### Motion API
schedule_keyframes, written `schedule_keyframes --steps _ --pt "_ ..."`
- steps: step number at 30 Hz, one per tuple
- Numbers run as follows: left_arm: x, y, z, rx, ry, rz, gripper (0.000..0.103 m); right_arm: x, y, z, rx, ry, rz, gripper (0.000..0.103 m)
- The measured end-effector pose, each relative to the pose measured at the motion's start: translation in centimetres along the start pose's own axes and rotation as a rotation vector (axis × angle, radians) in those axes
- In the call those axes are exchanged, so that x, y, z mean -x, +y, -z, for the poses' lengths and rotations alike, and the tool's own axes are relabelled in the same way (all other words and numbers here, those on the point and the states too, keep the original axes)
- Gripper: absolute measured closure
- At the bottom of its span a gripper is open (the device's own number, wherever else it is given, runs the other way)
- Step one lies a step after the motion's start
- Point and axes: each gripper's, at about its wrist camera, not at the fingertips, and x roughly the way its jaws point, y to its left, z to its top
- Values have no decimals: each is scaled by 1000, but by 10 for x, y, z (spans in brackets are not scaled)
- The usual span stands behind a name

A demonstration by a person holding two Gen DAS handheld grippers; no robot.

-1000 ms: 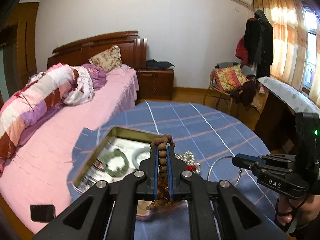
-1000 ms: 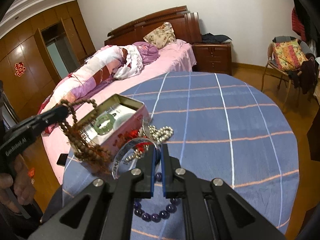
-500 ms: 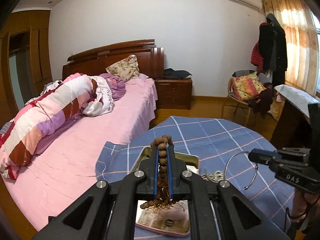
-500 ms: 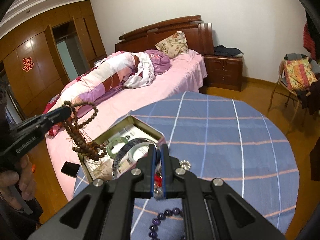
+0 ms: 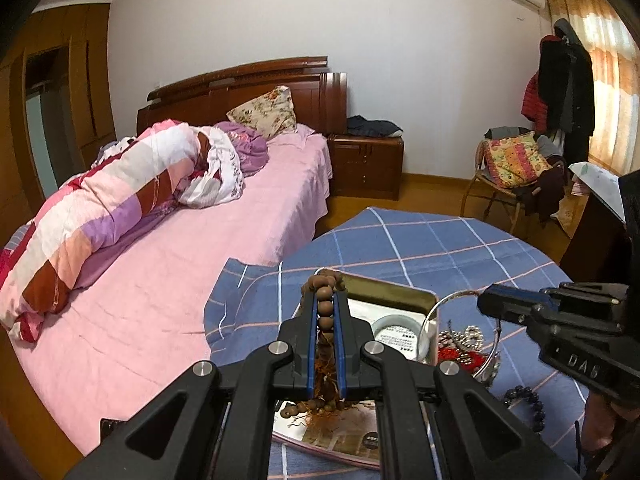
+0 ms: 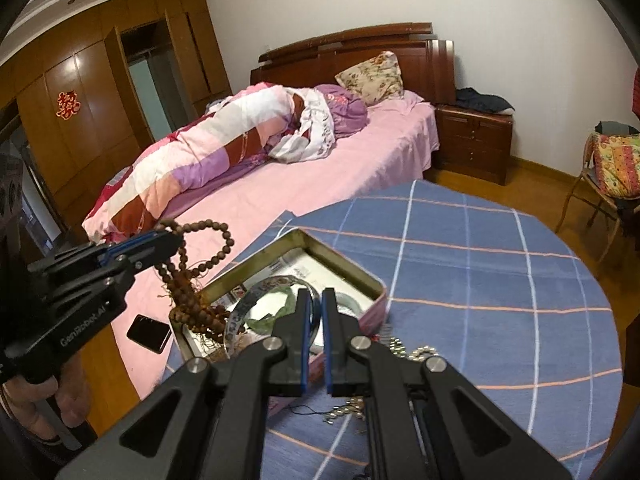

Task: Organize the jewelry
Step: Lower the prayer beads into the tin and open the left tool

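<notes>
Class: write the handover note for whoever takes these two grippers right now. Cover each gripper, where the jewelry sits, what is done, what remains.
Left gripper: shut on the brown bead string, which dangles over the tin.
Right gripper: shut on the silver bangle, held at the tin.
Done: a green bracelet and a pale bangle lie in the tin.
Left: release both pieces; then the silver bead chain, red piece and dark bead bracelet on the tablecloth.

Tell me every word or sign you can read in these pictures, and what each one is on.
"DAS": on the side of the right gripper, partly cut off.
"GenRobot.AI": on the body of the left gripper.
Red double-happiness sign: stuck on the wardrobe door.
Printed paper lining the tin: lines of print, too small to read.
Booklet under the tin: print too blurred to read.
</notes>
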Motion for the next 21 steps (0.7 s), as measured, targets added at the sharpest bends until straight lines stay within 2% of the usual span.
schedule_keyframes --steps 13,21 --pt "-24 3 14 -5 95 -16 97 -39 13 15 10 88 -6 96" --pt "-37 1 24 -15 133 -31 97 -49 10 23 4 117 4 96"
